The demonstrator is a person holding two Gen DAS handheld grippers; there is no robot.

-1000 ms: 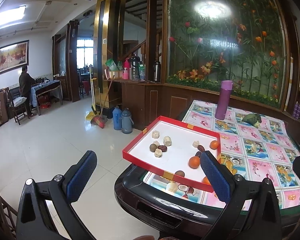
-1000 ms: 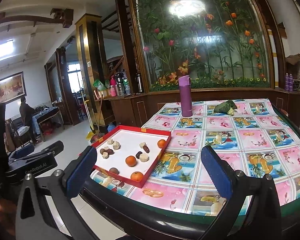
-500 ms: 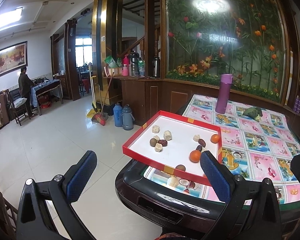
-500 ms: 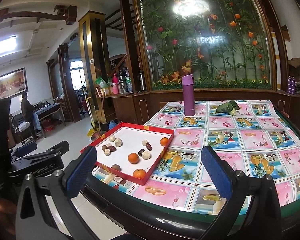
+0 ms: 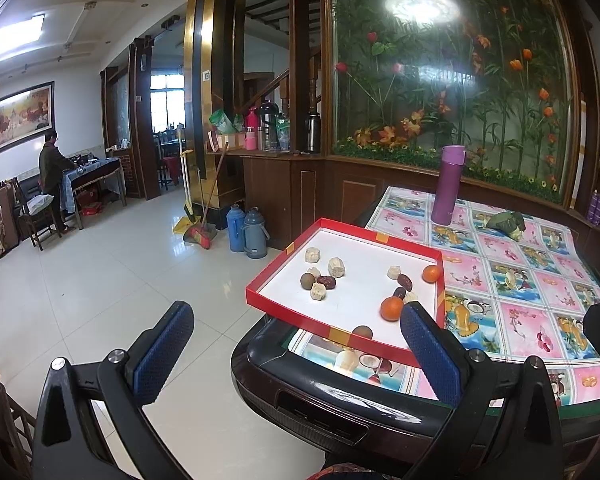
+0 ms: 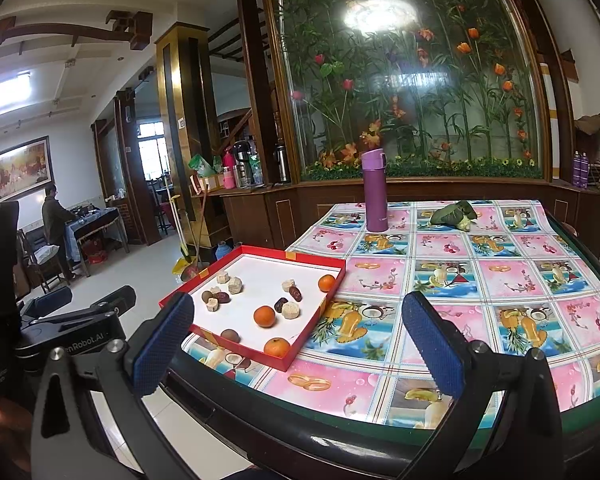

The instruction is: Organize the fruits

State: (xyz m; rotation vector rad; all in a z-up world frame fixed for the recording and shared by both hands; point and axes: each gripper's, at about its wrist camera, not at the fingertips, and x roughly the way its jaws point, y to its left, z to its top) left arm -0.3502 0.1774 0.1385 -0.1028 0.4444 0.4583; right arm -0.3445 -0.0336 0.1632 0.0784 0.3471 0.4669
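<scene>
You hold both grippers back from the desk (image 6: 452,248), low in each frame, probably so that the cameras can see the whole tray before you choose a fruit. The left gripper (image 5: 296,344) has its fingers wide apart and nothing between them; the right gripper (image 6: 298,340) is the same, wide and empty.

The red tray (image 6: 332,280) lies at the desk corner, left of centre in the right wrist view, and one corner of it hangs over the edge. Inside it the fruits lie mixed: three oranges (image 6: 265,316) toward the right side, dark red dates (image 6: 281,304) between them, pale cut pieces (image 6: 235,285) toward the upper left, and two round brown fruits (image 6: 229,335) whose kind I cannot tell. They are loose and not grouped by sort, so I judge the sorting is open or only partly made.

A purple flask (image 6: 375,190) stands far behind the tray, well apart from it.
</scene>
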